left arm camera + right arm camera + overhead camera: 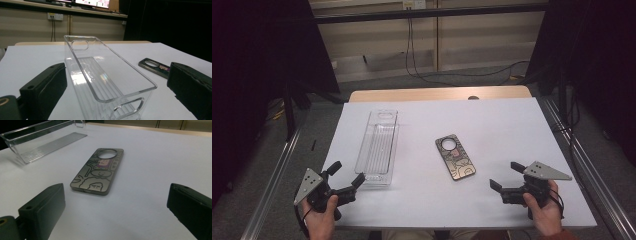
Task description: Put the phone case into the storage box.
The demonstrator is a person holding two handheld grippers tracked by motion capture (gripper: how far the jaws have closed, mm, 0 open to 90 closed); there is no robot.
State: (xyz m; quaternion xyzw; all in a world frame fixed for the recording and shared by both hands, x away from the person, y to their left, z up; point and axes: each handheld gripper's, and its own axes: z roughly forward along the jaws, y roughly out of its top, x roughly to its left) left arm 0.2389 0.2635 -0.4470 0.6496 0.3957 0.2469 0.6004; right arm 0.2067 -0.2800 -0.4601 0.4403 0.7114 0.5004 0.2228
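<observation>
- Your left gripper (347,176) sits at about 7 o'clock on the table (507,130), jaws spread wide and holding nothing; its tips are just beside the near end of the clear bin (378,146).
- Your right gripper (507,176) sits at about 5 o'clock, jaws also wide apart and empty, pointing toward 10 o'clock at the phone case (455,156).
- From the left gripper view, the near end of the clear bin (100,75) stands between the two jaws; whether either jaw touches it you cannot tell. Its bottom edge is cut off by the frame.
- Inside, the bin shows a ribbed floor and nothing else that you can make out, though its clear walls and glare make the far end hard to read.
- Near centre of the table, well apart from the bin at its 3 o'clock, the phone case (97,171) lies flat with its round camera opening at the far end.
- On the case's back are cartoon line drawings with a small purple patch; the lettering is too small to read.
- Your hands are cut off at the bottom edge of the high view.
</observation>
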